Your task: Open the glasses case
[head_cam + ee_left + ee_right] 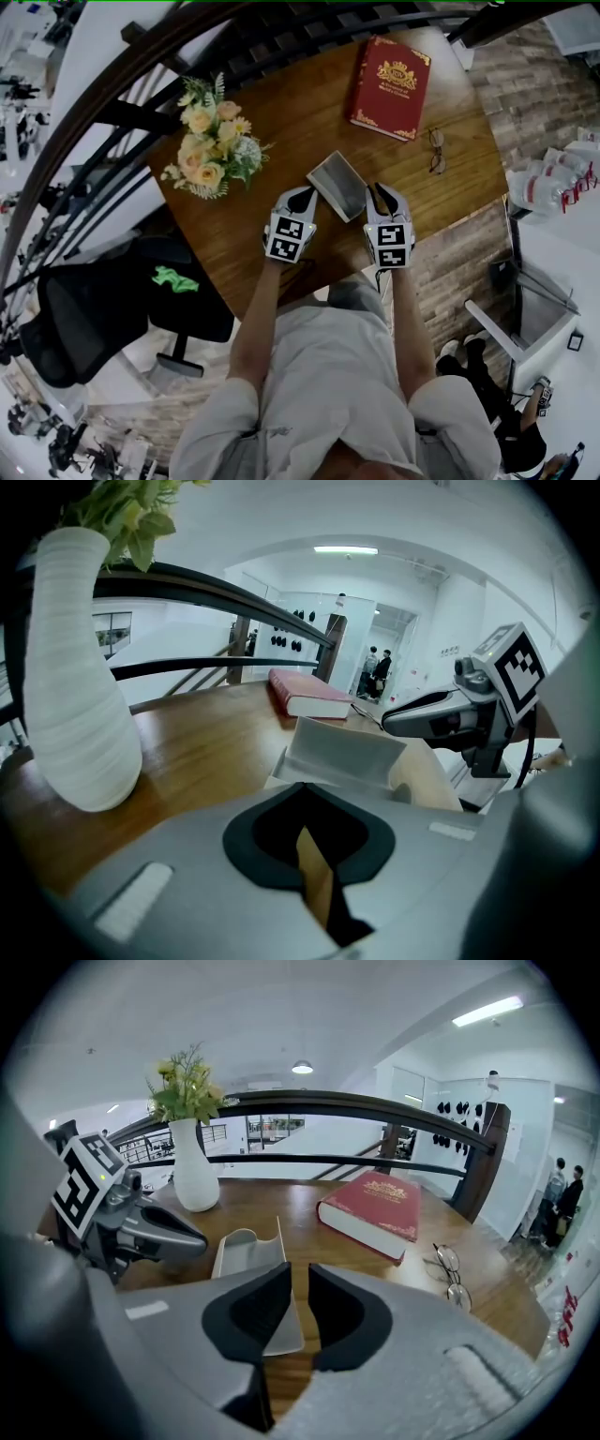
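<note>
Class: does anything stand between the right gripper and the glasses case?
Nothing visible does. The glasses case lies open just before the right gripper; the book and spectacles lie off to its side.

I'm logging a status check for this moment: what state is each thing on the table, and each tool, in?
glasses case: open, lid raised, no glasses inside.
eyeglasses: lying on the table, outside the case.
red book: closed, lying flat.
vase of flowers: upright.
left tool: jaws closed to a thin slit, beside the case.
right tool: jaws narrowly apart, nothing clamped.
</note>
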